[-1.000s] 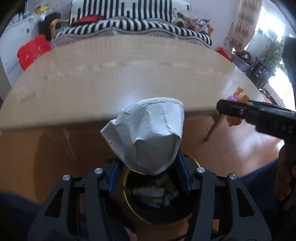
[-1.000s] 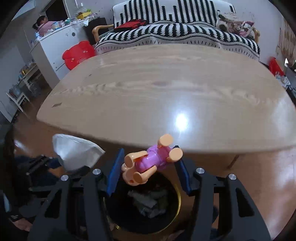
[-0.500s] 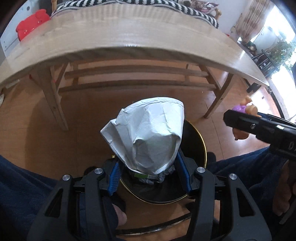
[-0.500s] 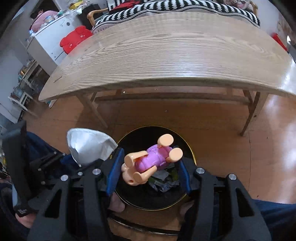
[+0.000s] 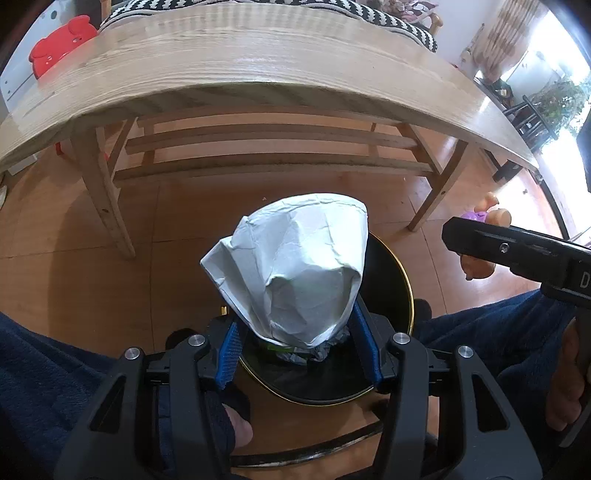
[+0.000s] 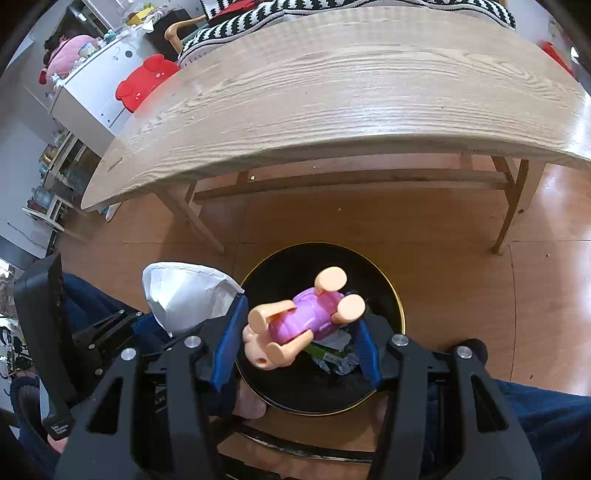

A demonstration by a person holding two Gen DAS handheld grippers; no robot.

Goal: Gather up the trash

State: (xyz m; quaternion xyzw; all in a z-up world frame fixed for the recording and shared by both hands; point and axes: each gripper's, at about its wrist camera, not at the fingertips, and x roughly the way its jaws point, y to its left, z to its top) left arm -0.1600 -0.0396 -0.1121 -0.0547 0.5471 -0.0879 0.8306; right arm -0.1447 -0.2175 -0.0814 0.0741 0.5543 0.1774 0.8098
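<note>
At the far left of the right wrist view a white cabinet stands with a red bear-shaped item leaning on it, and beyond the wooden tabletop lies black-and-white striped bedding. The left tongs are clenched on a crumpled white paper cup, its squashed base pinched between the blue pads and its wide mouth pointing away toward the table legs. Below it, on the wooden floor near the person's dark blue trouser legs, sits a round black bin with a gold rim, holding crumpled wrappers. The cup hangs over the bin's left edge. To its right, the right tongs grip a small plastic doll with a purple body and peach limbs, lying crosswise between the blue pads, directly above the bin's opening.
</note>
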